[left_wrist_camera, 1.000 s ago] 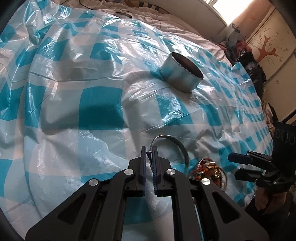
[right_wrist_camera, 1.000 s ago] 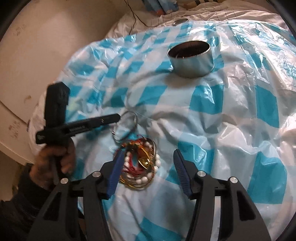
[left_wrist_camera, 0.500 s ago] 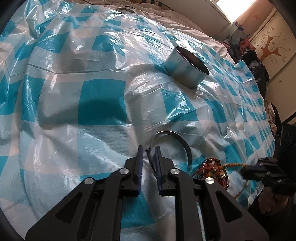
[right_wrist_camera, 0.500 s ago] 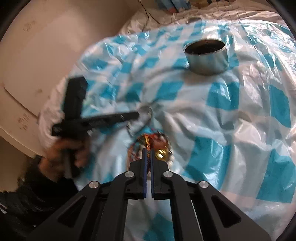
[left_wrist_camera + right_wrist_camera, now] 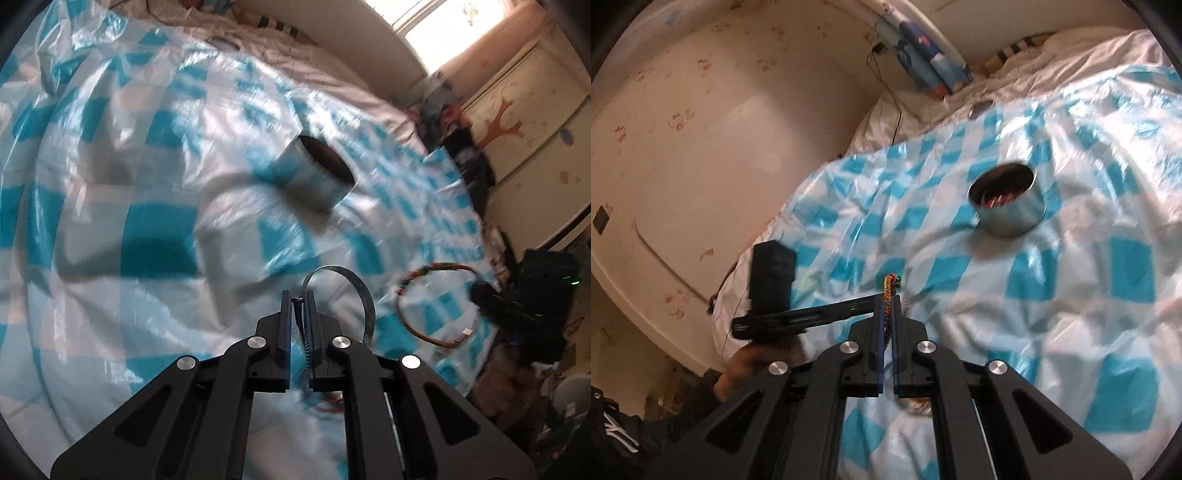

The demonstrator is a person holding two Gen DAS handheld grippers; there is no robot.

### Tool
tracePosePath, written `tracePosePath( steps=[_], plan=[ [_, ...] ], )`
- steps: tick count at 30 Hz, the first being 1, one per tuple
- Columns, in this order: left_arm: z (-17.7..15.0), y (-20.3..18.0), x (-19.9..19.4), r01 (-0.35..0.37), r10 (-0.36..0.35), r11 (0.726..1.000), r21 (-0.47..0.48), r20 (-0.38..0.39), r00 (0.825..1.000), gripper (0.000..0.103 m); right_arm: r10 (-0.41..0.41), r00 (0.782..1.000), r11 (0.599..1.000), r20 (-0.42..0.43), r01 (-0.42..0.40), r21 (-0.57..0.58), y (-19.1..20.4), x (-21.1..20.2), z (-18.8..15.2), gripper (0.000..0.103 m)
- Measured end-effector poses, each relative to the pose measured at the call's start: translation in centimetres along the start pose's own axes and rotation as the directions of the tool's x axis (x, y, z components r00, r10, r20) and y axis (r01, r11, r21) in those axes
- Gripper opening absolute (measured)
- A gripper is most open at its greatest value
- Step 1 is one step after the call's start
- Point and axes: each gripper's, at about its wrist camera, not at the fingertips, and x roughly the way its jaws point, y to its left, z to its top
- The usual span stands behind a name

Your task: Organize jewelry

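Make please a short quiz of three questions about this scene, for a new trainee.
1. True or false: the left tool is shut on a silver bangle.
2. What does the right tool hold? A) multicoloured braided bracelet B) pearl necklace C) nothing
3. What open container stands on the blue-checked plastic sheet?

Key: 1 true; 2 A; 3 a round metal tin.

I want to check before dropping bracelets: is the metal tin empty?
Not empty. The tin stands open, with reddish items inside.
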Motion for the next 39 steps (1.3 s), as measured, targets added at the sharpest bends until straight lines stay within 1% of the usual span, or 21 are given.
tracePosePath(
  steps=[3, 5, 6, 7, 9, 11, 14, 17, 20, 23, 24, 26, 28, 29, 30, 31, 33, 34, 35, 37, 39],
  plan=[
    [2.0, -1.0, -0.5, 0.018, -0.019, 1.000, 0.010, 0.035, 0.999, 0.005, -0.019, 0.998, 1.000, 0.068, 0.019, 0.013, -0.9, -0.3, 2.0, 0.004],
    [3.8, -1.3, -0.2, 0.037, -0.037, 0.999, 0.002, 0.062, 0.997, 0.005, -0.053, 0.994, 0.998, 0.098, 0.050, 0.040, -1.9, -0.2, 3.3, 0.004],
    [4.9, -1.5, 0.4, 0.039, -0.039, 0.999, -0.002, 0.074, 0.997, 0.005, -0.048, 0.992, 0.997, 0.117, 0.040, 0.067, -2.5, -0.1, 4.2, 0.004],
    [5.7, -1.5, 0.8, 0.044, -0.043, 0.999, -0.006, 0.077, 0.996, 0.005, -0.050, 0.989, 0.997, 0.137, 0.042, 0.059, -2.5, -0.2, 4.8, 0.004],
    [7.3, -1.6, 2.5, 0.054, -0.052, 0.998, -0.021, 0.076, 0.996, 0.005, -0.097, 0.982, 0.995, 0.164, 0.093, 0.027, -2.5, 0.2, 6.1, 0.004],
    [8.4, -1.9, 4.2, 0.060, -0.059, 0.998, -0.020, 0.074, 0.996, 0.005, -0.113, 0.977, 0.993, 0.178, 0.104, 0.061, -3.8, 0.6, 7.0, 0.004],
    [10.3, -3.0, 7.0, 0.038, -0.038, 0.999, -0.006, 0.073, 0.997, 0.005, -0.135, 0.970, 0.990, 0.205, 0.122, 0.073, -5.0, 0.8, 7.7, 0.004],
    [12.2, -3.8, 9.5, -0.011, 0.010, 1.000, 0.011, 0.080, 0.997, 0.006, -0.165, 0.961, 0.985, 0.222, 0.152, 0.075, -6.0, 1.0, 8.7, 0.004],
    [13.7, -3.8, 11.9, -0.068, 0.067, 0.998, 0.019, 0.073, 0.995, 0.007, -0.179, 0.960, 0.983, 0.214, 0.167, 0.070, -6.8, 2.0, 9.6, 0.004],
    [14.1, -3.2, 12.6, -0.099, 0.098, 0.995, 0.010, 0.064, 0.993, 0.013, -0.178, 0.965, 0.984, 0.194, 0.168, 0.064, -7.7, 3.8, 10.7, 0.004],
    [14.2, -2.9, 12.5, -0.099, 0.099, 0.995, -0.001, 0.064, 0.993, 0.018, -0.179, 0.967, 0.983, 0.183, 0.171, 0.062, -7.9, 4.5, 10.8, 0.004],
    [14.3, -2.2, 11.7, -0.095, 0.097, 0.995, -0.023, 0.077, 0.992, 0.021, -0.173, 0.972, 0.984, 0.160, 0.166, 0.060, -8.2, 6.0, 11.3, 0.004],
    [14.4, -1.5, 10.2, -0.110, 0.115, 0.993, -0.050, 0.108, 0.987, 0.028, -0.189, 0.977, 0.981, 0.100, 0.185, 0.055, -8.7, 8.4, 11.7, 0.004],
    [14.4, -1.2, 9.4, -0.114, 0.121, 0.992, -0.063, 0.122, 0.985, 0.032, -0.236, 0.971, 0.971, 0.041, 0.234, 0.048, -9.2, 10.1, 11.5, 0.007],
    [14.2, -0.9, 8.5, -0.119, 0.128, 0.990, -0.076, 0.133, 0.983, 0.036, -0.290, 0.957, 0.956, 0.012, 0.289, 0.040, -9.4, 10.9, 11.1, 0.013],
    [13.9, -0.7, 7.7, -0.124, 0.134, 0.989, -0.082, 0.141, 0.981, 0.039, -0.326, 0.945, 0.945, -0.003, 0.326, 0.029, -9.6, 11.4, 10.6, 0.032],
    [12.8, -0.7, 6.2, -0.136, 0.146, 0.988, -0.077, 0.148, 0.978, 0.046, -0.352, 0.936, 0.936, 0.006, 0.352, -0.004, -9.2, 11.2, 9.8, 0.033],
    [12.0, -0.8, 5.5, -0.146, 0.155, 0.987, -0.069, 0.145, 0.977, 0.048, -0.377, 0.926, 0.926, 0.014, 0.377, -0.016, -8.8, 10.6, 9.7, 0.036],
    [10.6, -0.8, 4.5, -0.161, 0.167, 0.985, -0.054, 0.139, 0.976, 0.053, -0.401, 0.915, 0.915, 0.037, 0.402, -0.020, -8.3, 9.7, 9.6, 0.049],
    [8.0, -0.7, 3.1, -0.175, 0.178, 0.984, -0.033, 0.126, 0.976, 0.059, -0.387, 0.915, 0.921, 0.113, 0.389, 0.005, -7.3, 6.7, 8.9, 0.058],
    [4.7, -0.2, 1.6, -0.201, 0.203, 0.979, -0.026, 0.092, 0.975, 0.063, -0.393, 0.909, 0.919, 0.139, 0.393, 0.026, -6.6, 3.9, 7.4, 0.062]
  ],
)
